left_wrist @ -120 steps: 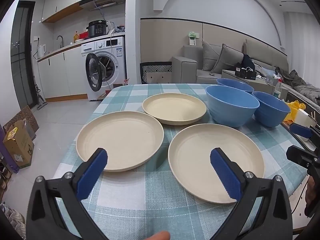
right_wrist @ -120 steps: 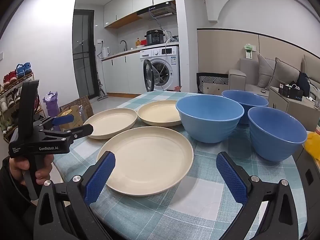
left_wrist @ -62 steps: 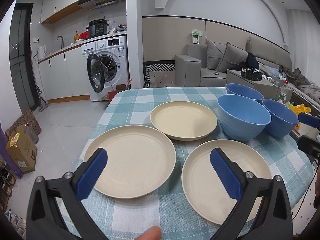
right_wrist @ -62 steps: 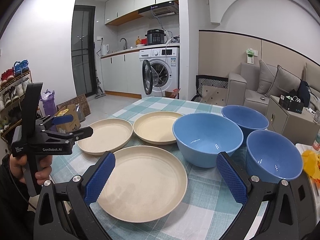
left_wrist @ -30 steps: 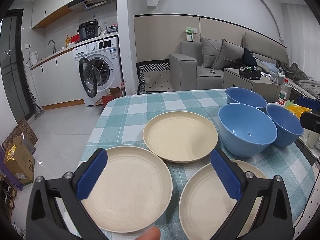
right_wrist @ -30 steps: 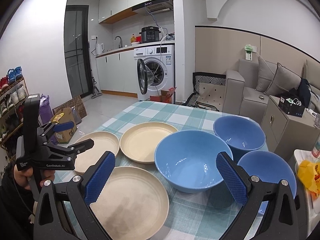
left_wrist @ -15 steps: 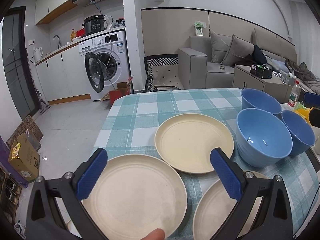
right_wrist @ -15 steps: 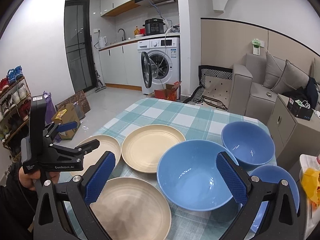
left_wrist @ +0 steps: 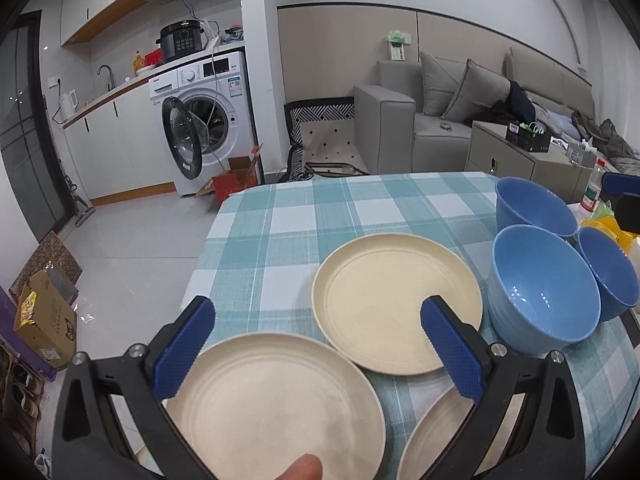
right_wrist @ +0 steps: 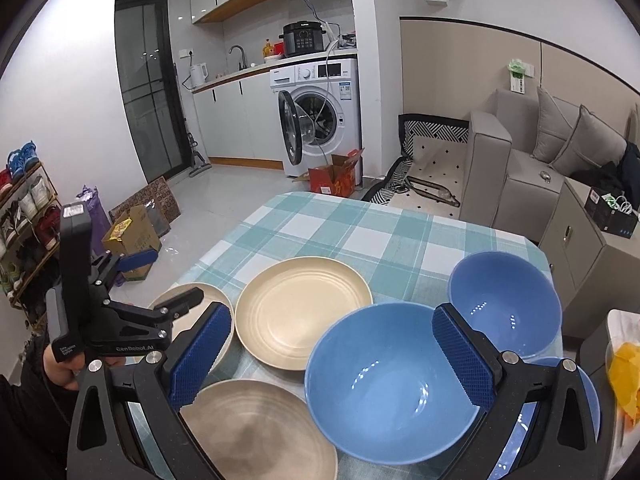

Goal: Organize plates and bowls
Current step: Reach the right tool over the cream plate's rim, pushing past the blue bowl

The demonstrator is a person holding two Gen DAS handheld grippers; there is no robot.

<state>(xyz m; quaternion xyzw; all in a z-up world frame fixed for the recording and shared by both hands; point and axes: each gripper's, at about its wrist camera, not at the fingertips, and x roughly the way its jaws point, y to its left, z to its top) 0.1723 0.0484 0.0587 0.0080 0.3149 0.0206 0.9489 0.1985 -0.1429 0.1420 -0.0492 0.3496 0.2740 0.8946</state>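
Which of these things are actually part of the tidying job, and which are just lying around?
Part of the job:
three cream plates
three blue bowls
left tongs and right tongs, both open

Just lying about:
washing machine
sofa
cardboard box

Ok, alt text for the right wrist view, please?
The open right hand-held gripper hovers over a big blue bowl on a checked tablecloth, with three cream plates to its left and two smaller blue bowls to its right.
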